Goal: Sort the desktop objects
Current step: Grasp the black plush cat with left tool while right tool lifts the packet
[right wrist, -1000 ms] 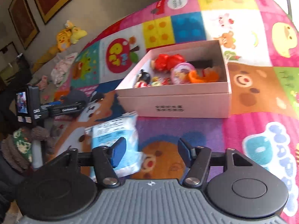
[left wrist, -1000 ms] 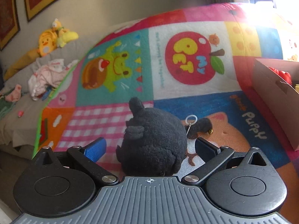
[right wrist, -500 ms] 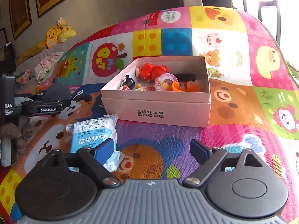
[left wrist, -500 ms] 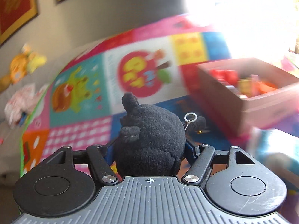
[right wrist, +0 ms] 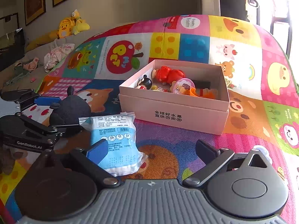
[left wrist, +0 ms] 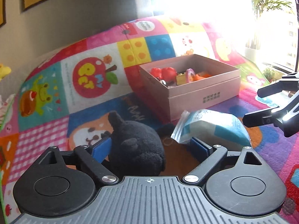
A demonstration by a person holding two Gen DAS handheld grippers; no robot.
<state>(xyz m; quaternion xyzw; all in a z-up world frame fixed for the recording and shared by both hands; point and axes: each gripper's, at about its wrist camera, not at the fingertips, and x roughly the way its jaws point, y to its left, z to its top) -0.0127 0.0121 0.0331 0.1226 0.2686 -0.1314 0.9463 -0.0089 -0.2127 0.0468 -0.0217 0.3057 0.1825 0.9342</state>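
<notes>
Left claw is opening around the black plush toy, pads apart from it; right claw is opening beside the blue packet on the play mat

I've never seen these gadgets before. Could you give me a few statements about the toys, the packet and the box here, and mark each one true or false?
1. The pink box stands open with small toys inside. True.
2. The black plush toy lies in the box. False: it sits on the mat between the left gripper fingers.
3. The blue packet lies outside the box. True.
4. The right gripper clamps the packet. False: its jaws are opening, pressing nothing.
</notes>
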